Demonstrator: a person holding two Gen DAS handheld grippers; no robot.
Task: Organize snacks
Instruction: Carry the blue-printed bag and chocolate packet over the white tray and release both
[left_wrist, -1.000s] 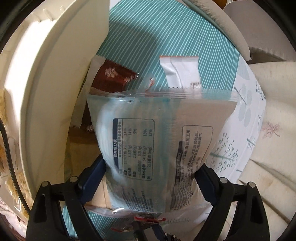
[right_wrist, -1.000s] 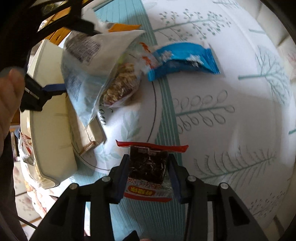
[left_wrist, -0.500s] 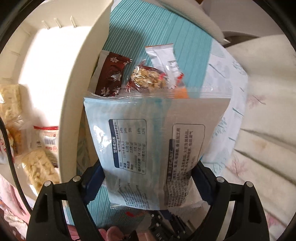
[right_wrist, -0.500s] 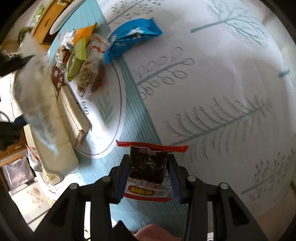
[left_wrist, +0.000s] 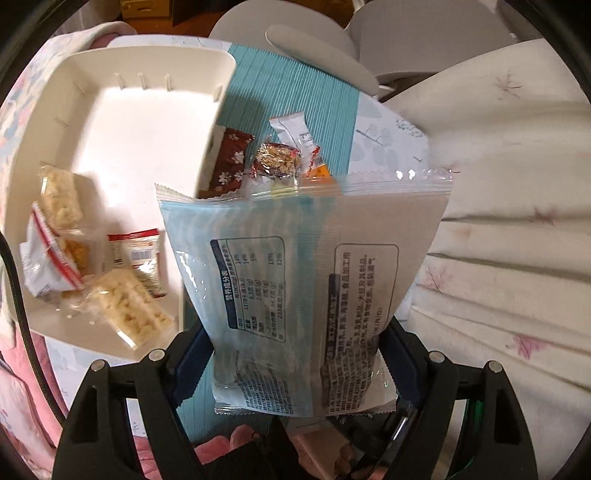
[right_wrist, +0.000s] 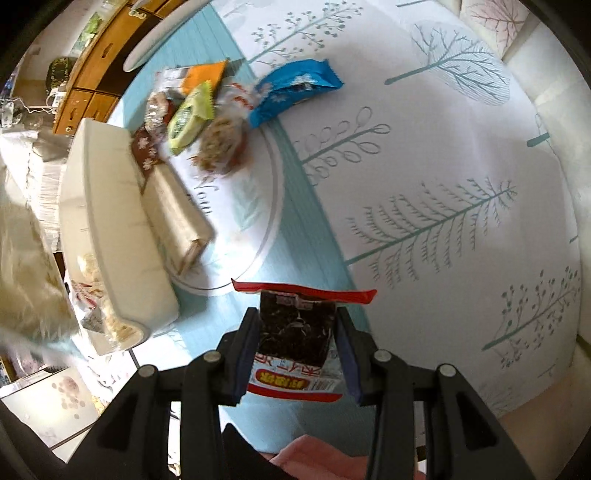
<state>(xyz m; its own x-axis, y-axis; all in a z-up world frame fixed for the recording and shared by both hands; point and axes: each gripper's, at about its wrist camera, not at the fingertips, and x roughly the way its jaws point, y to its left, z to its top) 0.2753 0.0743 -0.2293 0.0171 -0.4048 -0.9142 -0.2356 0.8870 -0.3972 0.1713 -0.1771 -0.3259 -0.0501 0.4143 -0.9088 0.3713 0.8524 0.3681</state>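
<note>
Both fisheye views are brightly lit and ringed by black vignette with bent edges, the white bin (left_wrist: 110, 122) left of the left tongs glaring and washed out, while motion blur smears the snack pile (right_wrist: 207, 110) and the far left beyond the right tongs.

- My left gripper (left_wrist: 295, 354) points steeply down; its jaws have just been closing, pads pressed on both side edges of a pale blue packet (left_wrist: 303, 280).
- My right gripper (right_wrist: 297, 350), also pointing steeply down, clamps a dark, red-edged packet (right_wrist: 297, 332) between its fingers.
</note>
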